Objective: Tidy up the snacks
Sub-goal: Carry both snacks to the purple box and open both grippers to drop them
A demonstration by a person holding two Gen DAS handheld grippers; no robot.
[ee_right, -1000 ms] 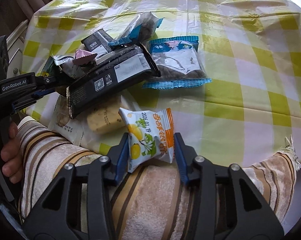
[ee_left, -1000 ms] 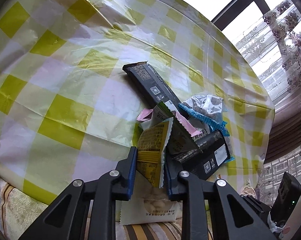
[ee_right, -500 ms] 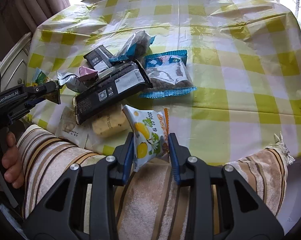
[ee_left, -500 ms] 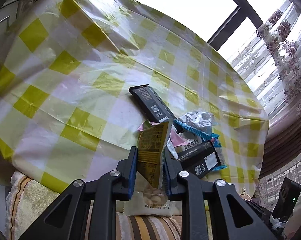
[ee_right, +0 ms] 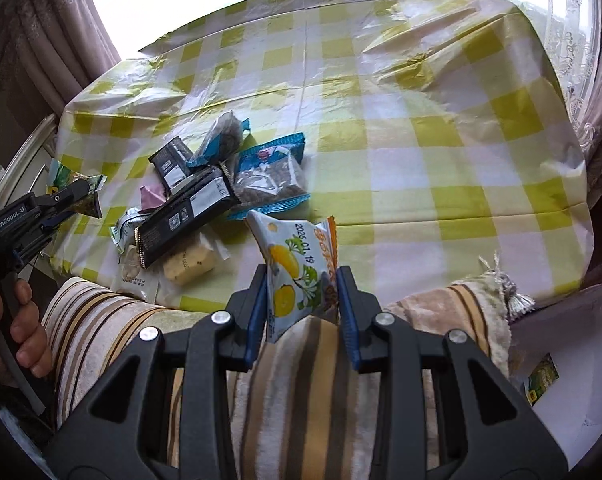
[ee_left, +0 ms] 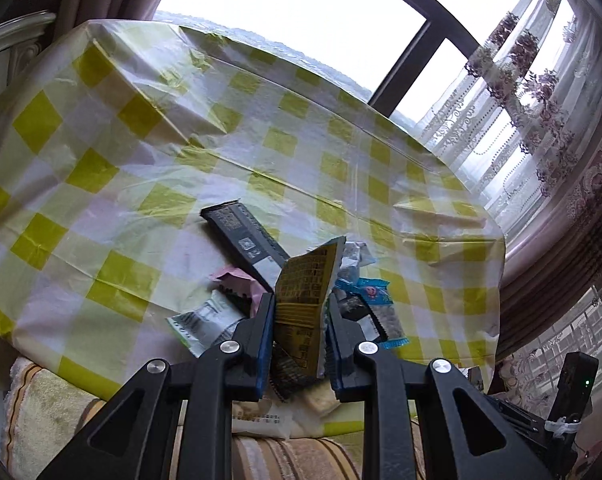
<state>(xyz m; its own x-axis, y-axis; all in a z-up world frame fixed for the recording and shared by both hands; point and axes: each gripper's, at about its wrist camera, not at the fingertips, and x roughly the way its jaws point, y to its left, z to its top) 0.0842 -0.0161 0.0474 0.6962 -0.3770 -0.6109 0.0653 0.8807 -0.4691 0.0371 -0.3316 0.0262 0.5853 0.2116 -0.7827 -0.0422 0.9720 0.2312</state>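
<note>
- Snacks are mostly one messy pile (ee_right: 205, 196) on the checked tablecloth (ee_right: 421, 140), ahead and to the left of the right claw (ee_right: 302, 292), so sorting looks barely started.
- Right claw is closed on a lemon-print packet (ee_right: 301, 276), held clear above the table's near edge and striped cloth (ee_right: 301, 380).
- Left claw (ee_left: 299, 320) is clamped on a yellow packet (ee_left: 307, 292) standing upright between its fingers, pile just beyond the tips.
- Left to do, probably: two black bars (ee_right: 185, 216), the blue-edged bags (ee_right: 271, 172), pink wrapper (ee_left: 237, 284) and pale biscuit packs (ee_right: 189, 264) sit ungrouped.
- Versus a second ago, both packets have been lifted higher and pulled back; more table and window show now.
</note>
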